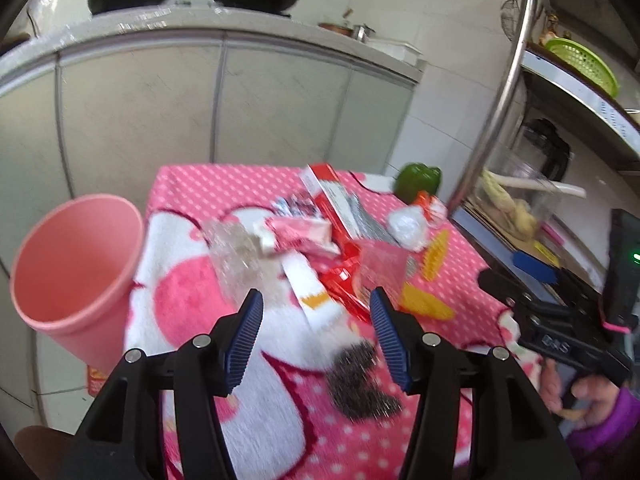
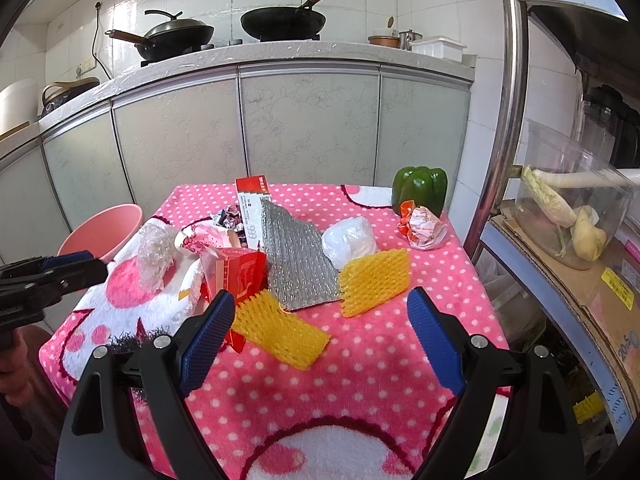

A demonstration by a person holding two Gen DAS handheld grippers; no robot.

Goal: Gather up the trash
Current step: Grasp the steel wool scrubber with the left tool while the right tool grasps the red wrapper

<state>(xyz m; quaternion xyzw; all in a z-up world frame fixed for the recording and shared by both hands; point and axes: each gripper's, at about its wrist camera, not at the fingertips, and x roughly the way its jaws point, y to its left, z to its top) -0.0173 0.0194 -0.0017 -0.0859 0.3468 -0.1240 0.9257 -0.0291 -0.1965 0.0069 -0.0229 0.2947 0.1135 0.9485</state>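
Observation:
Trash lies on a pink dotted blanket (image 2: 380,344): two yellow foam nets (image 2: 280,330) (image 2: 376,282), a silver bubble sheet (image 2: 298,260), a red packet (image 2: 236,270), a red and white box (image 2: 250,204), clear bubble wrap (image 2: 154,254), a white plastic wad (image 2: 350,240) and a crumpled wrapper (image 2: 426,228). A pink bin (image 1: 74,276) stands left of the table. My left gripper (image 1: 316,308) is open and empty above the table's near left part, behind the clear wrap (image 1: 236,256). My right gripper (image 2: 320,308) is open and empty, just short of the near yellow net.
A green bell pepper (image 2: 420,192) sits at the far right corner. A steel rack (image 2: 512,120) with a clear tub (image 2: 568,200) of vegetables stands right of the table. Cabinets (image 2: 280,128) and a counter with woks (image 2: 284,22) run behind.

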